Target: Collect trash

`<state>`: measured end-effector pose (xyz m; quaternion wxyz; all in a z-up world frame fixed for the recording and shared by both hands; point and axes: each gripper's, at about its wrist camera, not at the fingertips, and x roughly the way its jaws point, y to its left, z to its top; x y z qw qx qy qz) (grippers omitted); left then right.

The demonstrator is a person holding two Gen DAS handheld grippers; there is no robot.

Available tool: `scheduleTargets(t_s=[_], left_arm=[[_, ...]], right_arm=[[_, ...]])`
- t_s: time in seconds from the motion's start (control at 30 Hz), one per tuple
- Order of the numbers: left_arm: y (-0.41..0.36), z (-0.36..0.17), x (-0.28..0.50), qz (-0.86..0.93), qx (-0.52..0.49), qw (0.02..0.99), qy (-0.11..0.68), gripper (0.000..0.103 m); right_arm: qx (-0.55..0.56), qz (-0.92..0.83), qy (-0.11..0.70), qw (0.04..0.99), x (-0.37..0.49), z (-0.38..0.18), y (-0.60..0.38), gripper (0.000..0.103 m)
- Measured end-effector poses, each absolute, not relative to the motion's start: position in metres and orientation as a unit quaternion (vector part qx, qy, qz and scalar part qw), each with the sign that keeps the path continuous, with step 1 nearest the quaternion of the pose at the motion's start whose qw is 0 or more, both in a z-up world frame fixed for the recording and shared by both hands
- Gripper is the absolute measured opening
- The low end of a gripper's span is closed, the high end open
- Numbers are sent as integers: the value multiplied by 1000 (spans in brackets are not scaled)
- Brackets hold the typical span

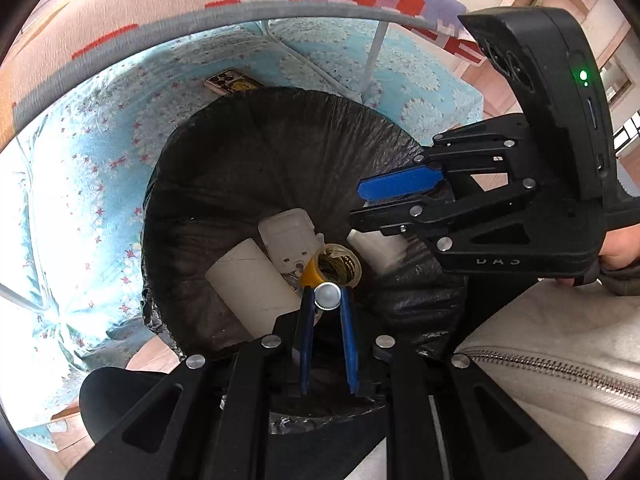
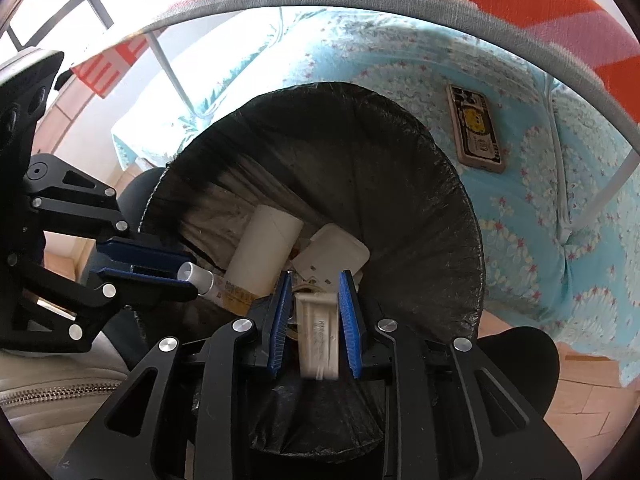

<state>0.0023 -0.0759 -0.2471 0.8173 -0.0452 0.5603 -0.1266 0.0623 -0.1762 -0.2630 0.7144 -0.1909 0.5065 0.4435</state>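
Two tools over black-lined bin (image 2: pixel 400 184), both pointing down into it.
Bin beside blue floral bed (image 2: pixel 520 208); phone (image 2: pixel 476 132) there, not trash, risk of mistaken pickup.
Right tool (image 2: pixel 316 312): pads just clear of white flat piece (image 2: pixel 318 332), blurred; could snag on liner.
Left tool (image 1: pixel 327 300) clamped on capped tube (image 2: pixel 204 280); late release could drop it outside rim.

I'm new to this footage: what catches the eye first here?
The black-lined bin fills the centre, with a cardboard roll and white box inside. Above it, the left gripper pinches a tube; a white piece sits between the right gripper's pads.
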Motion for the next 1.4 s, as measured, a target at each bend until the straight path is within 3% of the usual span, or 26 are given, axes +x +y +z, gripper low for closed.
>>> scheduleTargets(t_s=[0.07, 0.43, 0.53, 0.67, 0.77, 0.9, 0.97, 1.13, 1.27, 1.4], left_arm=[[-76, -245, 1, -126, -46, 818, 559, 13], [-75, -238, -5, -126, -58, 815, 563, 15], [-76, -232, -6, -128, -60, 818, 558, 16], [-74, -222, -8, -117, -63, 826, 548, 44], [-73, -207, -12, -120, -67, 836, 532, 56], [-71, -187, -16, -118, -66, 847, 514, 61], [-72, -176, -20, -116, -64, 852, 507, 64], [-70, -149, -33, -120, -70, 863, 486, 64], [-67, -134, -40, -108, -77, 873, 469, 79], [-65, -123, -44, -99, -94, 877, 460, 81]], right_arm=[[-191, 443, 503, 717, 62, -261, -177, 33], [-191, 449, 488, 723, 57, -240, -181, 43], [-193, 451, 480, 727, 55, -231, -183, 54], [-192, 457, 477, 726, 53, -218, -186, 56], [-181, 470, 482, 717, 50, -205, -190, 63], [-171, 479, 479, 715, 45, -183, -200, 65], [-168, 483, 473, 717, 42, -172, -204, 71], [-159, 493, 469, 715, 37, -146, -216, 75], [-165, 494, 466, 715, 30, -136, -219, 78], [-172, 489, 466, 717, 28, -136, -219, 79]])
